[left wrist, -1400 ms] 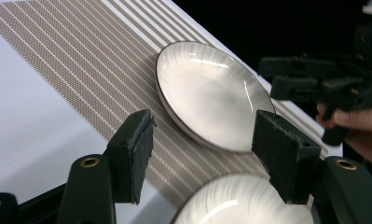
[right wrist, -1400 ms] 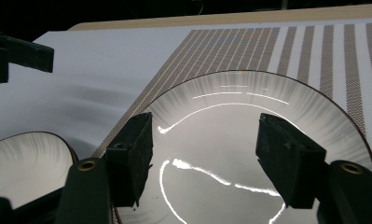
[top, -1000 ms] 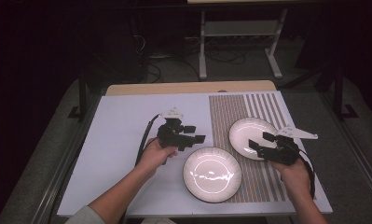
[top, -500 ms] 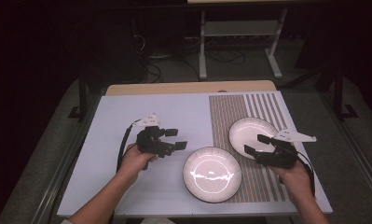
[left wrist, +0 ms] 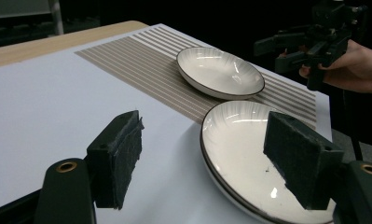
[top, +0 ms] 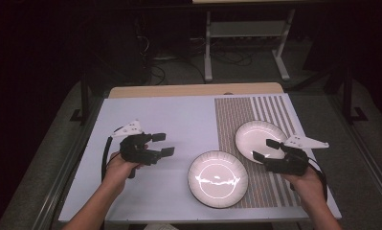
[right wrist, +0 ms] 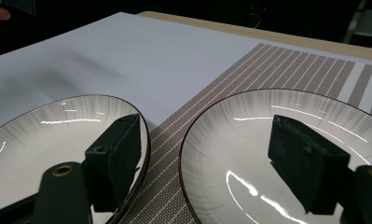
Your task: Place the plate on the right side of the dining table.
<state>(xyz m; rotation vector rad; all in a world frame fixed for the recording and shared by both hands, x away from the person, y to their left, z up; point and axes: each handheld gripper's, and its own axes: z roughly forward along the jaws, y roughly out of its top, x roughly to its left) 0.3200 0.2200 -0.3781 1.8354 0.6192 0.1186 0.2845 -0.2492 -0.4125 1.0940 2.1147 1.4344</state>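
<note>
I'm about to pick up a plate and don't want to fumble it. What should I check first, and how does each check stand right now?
1. Left gripper open: ok.
2. Right gripper open: ok.
3. Both grippers hold nothing: ok.
4. Near plate and far plate lie apart, not stacked: ok.
5. Plates hold no food: ok.
6. Jaws astride a rim: not ok, neither is yet.

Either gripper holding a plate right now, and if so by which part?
Nothing is held. The left gripper is open beside the near plate; the right gripper is open over the far plate's rim.
</note>
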